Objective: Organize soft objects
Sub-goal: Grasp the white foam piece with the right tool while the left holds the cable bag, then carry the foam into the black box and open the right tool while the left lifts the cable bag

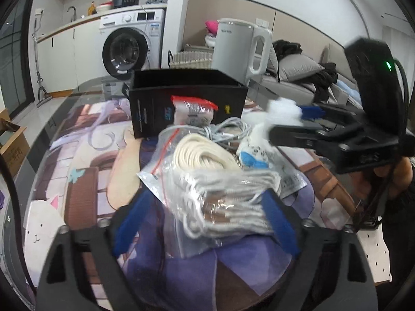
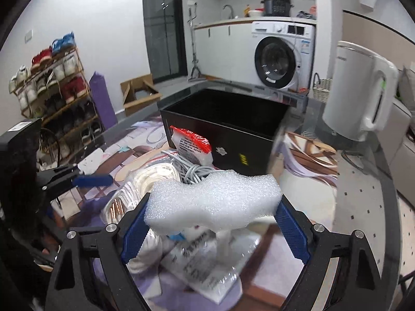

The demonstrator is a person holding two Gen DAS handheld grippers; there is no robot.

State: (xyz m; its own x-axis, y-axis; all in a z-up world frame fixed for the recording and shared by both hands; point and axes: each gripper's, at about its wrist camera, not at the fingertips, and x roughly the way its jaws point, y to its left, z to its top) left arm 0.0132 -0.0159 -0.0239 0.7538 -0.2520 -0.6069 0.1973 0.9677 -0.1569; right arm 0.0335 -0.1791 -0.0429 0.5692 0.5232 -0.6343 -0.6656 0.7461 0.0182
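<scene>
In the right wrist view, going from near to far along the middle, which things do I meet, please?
White foam piece between the right gripper's blue fingers → grey cable bundle → red-topped packet → black box → washing machine.

Porous white foam [image 2: 215,202]; glossy plastic bags [image 1: 197,202]

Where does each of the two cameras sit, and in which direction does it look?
Left wrist: on the left gripper, looking along its open blue fingers over the bagged white cords toward the black box; the right gripper shows at right.
Right wrist: on the right gripper, which is clamping white foam, facing the same box; the left gripper shows at left.
Shared: box, cords, red-topped packet, washing machine, kettle.
</scene>
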